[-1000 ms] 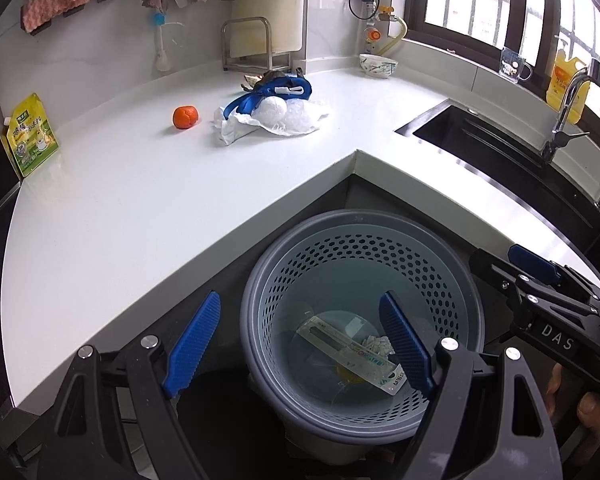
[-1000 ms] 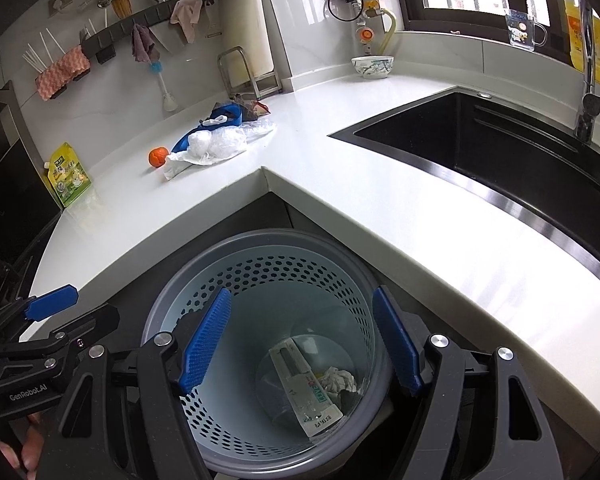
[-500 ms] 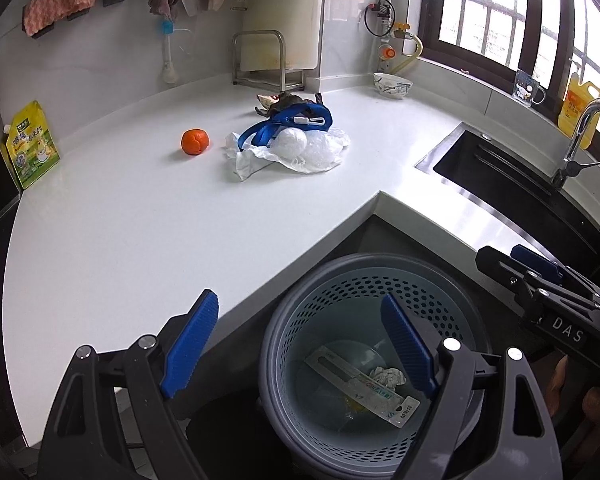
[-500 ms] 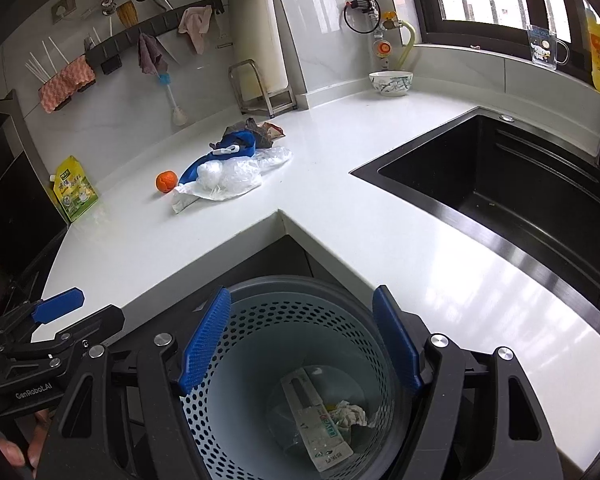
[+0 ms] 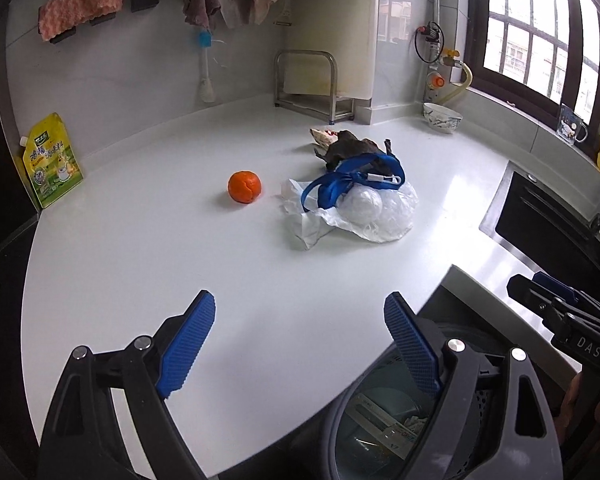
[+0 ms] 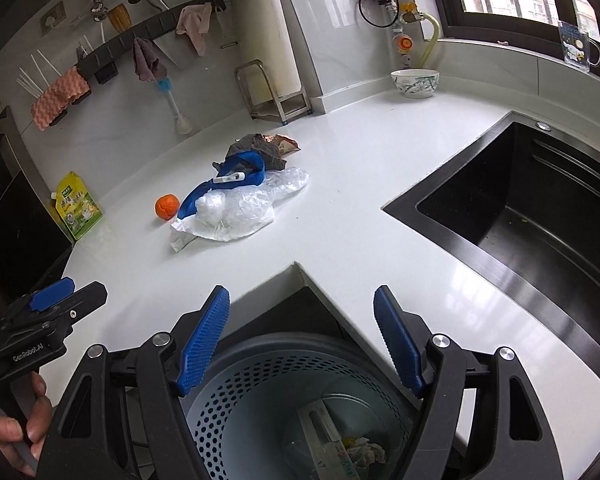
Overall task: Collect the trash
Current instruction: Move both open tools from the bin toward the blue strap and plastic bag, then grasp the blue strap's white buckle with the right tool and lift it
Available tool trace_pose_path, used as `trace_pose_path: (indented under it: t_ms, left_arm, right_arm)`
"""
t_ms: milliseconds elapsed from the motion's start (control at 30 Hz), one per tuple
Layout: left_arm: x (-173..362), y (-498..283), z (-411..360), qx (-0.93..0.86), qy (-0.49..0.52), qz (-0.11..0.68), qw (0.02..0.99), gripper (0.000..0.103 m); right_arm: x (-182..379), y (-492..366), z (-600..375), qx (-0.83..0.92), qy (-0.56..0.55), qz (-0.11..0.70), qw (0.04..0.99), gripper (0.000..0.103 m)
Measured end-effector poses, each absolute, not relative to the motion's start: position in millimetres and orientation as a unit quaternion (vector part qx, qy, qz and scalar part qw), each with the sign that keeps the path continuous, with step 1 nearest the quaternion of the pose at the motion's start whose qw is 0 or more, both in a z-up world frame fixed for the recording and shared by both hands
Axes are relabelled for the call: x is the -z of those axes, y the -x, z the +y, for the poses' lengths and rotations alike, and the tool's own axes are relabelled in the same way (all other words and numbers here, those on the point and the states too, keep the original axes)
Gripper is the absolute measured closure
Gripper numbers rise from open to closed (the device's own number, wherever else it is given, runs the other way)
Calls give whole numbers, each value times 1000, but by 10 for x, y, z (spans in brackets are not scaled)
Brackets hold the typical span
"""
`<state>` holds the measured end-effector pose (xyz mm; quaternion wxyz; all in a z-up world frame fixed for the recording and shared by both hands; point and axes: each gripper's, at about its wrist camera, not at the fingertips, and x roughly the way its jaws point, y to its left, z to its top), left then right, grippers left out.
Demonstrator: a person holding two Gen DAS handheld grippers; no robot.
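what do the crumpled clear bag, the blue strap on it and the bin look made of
Crumpled clear bag: thin plastic film, glossy and see-through, with fine wrinkles and highlights.
Blue strap: seemingly woven fabric webbing, matte, lying in soft loops, with a white clip.
Bin: likely moulded plastic, dull grey-blue, its wall pierced by even rows of round holes.

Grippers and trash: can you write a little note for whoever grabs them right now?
Left gripper: jaws opening, nothing between them.
Right gripper: open, empty.
Grey perforated plastic bin below the white counter already holds a flat printed packet and crumpled paper.
Left on the counter: clear plastic bag, blue strap, dark wrapper, orange fruit.
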<state>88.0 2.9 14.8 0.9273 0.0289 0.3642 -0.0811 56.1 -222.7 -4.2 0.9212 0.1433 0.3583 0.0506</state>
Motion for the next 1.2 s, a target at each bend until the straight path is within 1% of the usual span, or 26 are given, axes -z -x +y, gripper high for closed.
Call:
trace_pose_path:
  t_ms: [167,433,533,667,967,1000,1133,1200]
  left_arm:
    - [-233,-1103,184,57,-19,358,932,17]
    - [-203,-1419,302,42,0,366,930,16]
    - [-193,-1506,304,41,2,364,930,14]
    - [-160,-1615,325,40,0,368,929,14]
    - [-58,-1771,446,32,5,378,925,13]
    - [-43,-1780,455,31,4,379,925,13]
    - [-5,-1812,499,28,7,382,924,13]
    - [7,-1824,510,27,8,383,923,13]
  right_arm:
    - [-61,-912,-2116,-74,-122,349,926,32]
    - [-240,-1430,-1873,-96,-85,331,935,32]
    - [-279,-1637,-1758,-108,-59,330,936,32]
    - [-257,-1882,-1641,-122,-49,340,931,32]
    - [-48,-2232,-1318,-131,32,356,925,32]
    - [-29,-2258,-1298,-131,40,357,924,33]
    - [40,-2341,-1219,-125,71,361,921,40]
    - [86,-2372,-1175,-124,88,366,918,46]
